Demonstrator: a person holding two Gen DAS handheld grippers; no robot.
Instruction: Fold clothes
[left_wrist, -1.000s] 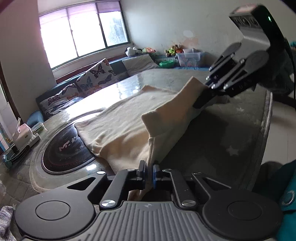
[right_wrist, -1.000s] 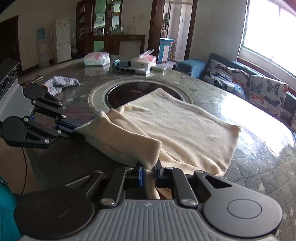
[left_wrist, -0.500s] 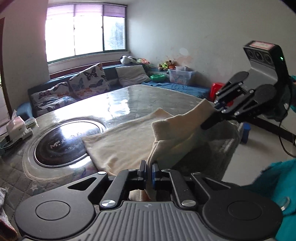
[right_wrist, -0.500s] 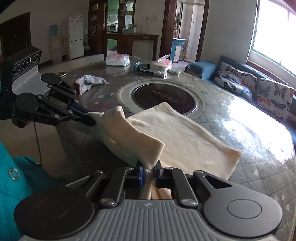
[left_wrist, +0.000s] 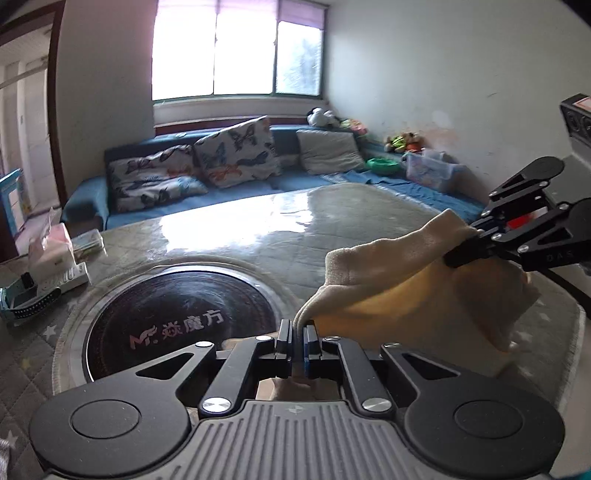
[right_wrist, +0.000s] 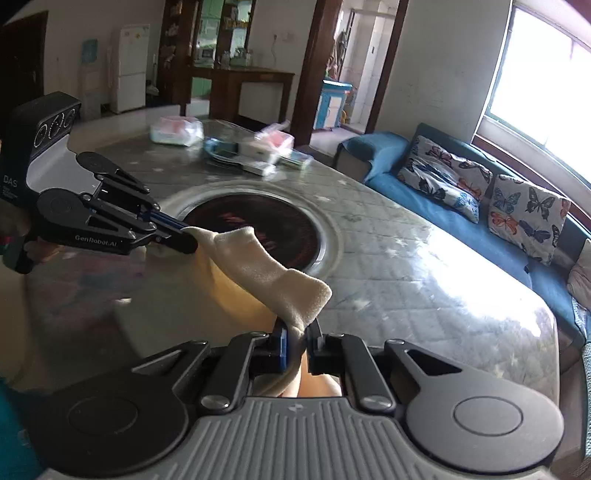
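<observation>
A cream cloth (left_wrist: 402, 291) hangs lifted off the table, stretched between both grippers. My left gripper (left_wrist: 297, 334) is shut on one corner of it at the bottom of the left wrist view. My right gripper (left_wrist: 461, 253) comes in from the right there, clamped on the other corner. In the right wrist view the cream cloth (right_wrist: 266, 273) sags between my right gripper (right_wrist: 297, 338), shut on its near corner, and my left gripper (right_wrist: 184, 236) at the left. The lower part of the cloth hangs out of sight below the jaws.
The big grey quilted table (left_wrist: 295, 236) has a round black hotplate (left_wrist: 177, 306) set in its middle. Tissue packs and boxes (right_wrist: 258, 151) lie at its far side. A blue sofa with butterfly cushions (left_wrist: 207, 166) runs under the window.
Both grippers rose and pulled back towards the table edge, lifting the cloth wholly off the table. It lay spread across the tabletop before; now the hotplate and table surface show bare.
</observation>
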